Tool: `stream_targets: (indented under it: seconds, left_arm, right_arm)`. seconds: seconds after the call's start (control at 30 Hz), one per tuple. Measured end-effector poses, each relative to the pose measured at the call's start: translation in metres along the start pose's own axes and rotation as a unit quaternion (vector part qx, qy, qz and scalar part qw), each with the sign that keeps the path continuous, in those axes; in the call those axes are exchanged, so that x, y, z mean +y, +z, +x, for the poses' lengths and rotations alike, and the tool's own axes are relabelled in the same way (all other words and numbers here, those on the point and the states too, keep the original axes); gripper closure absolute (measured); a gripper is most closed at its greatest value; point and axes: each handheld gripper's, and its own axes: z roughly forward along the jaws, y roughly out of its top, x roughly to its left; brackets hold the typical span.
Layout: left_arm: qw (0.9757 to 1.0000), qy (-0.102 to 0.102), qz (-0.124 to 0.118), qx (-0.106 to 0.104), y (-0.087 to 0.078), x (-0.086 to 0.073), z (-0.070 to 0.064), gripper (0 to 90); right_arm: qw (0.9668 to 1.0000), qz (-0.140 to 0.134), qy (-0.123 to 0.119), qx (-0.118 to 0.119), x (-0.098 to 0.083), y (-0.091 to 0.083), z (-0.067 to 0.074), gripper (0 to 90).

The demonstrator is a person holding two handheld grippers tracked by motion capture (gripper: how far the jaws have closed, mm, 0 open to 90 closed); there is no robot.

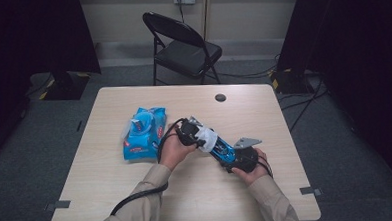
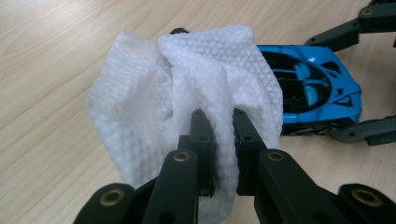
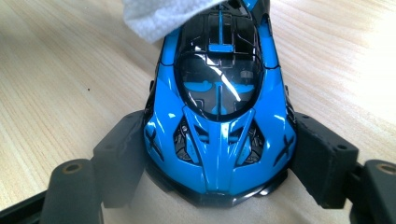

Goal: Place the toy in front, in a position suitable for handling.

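While wipe pack point(image 1: 145, 132) sits shut | L jaws pinch wipe point(image 2: 187, 93) on car point(image 3: 219, 121)

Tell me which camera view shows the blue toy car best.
The right gripper view: the blue toy car is seen close, nose first, clamped between the jaws. The left gripper view shows its side, half under the white wipe. The high view shows it small.
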Motion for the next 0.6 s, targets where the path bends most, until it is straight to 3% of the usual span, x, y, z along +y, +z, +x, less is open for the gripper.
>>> stream_targets:
  seconds: [0.33, 0.47, 0.6]
  left_arm:
    - [0.9999, -0.003, -0.008, 0.008, -0.011, 0.002, 0.004, 82.7]
    - [0.9997, -0.004, -0.023, -0.007, -0.02, 0.008, -0.002, 83.1]
    - [0.999, 0.01, -0.035, -0.025, -0.021, 0.017, -0.016, 83.2]
  right_arm:
    - [1.0, 0.0, 0.0, 0.0, 0.0, 0.0, 0.0, 25.3]
    - [1.0, 0.0, 0.0, 0.0, 0.0, 0.0, 0.0, 25.3]
    - [1.0, 0.0, 0.0, 0.0, 0.0, 0.0, 0.0, 25.3]
